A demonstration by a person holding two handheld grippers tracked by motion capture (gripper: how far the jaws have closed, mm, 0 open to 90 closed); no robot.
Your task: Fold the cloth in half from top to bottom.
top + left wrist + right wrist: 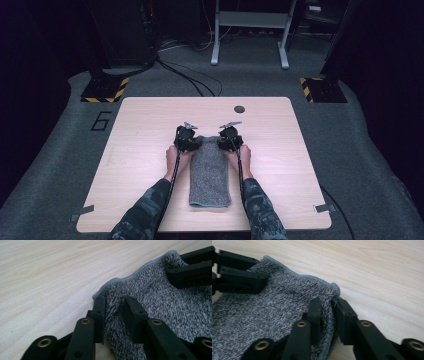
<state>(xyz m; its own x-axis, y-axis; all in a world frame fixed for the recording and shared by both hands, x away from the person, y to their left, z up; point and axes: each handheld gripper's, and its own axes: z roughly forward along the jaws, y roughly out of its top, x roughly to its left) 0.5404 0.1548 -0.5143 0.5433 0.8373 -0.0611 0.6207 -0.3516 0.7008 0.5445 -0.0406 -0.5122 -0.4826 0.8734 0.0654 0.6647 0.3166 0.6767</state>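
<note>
A grey knitted towel (210,170), folded into a long strip, lies on the wooden table (145,125) and runs from the middle toward the near edge. My left gripper (187,140) sits at its far left corner and my right gripper (230,139) at its far right corner. In the left gripper view the jaws (113,301) pinch a raised fold of the towel (162,297) by its hemmed corner. In the right gripper view the jaws (327,301) squeeze the towel's (262,315) hemmed edge. Each view shows the other gripper on the opposite corner (190,267) (237,272).
A dark round hole (239,109) sits in the table near its far edge. Bare wood lies on both sides of the towel. Beyond the table are a white stand's legs (250,35), floor cables and yellow-black striped bases (105,90).
</note>
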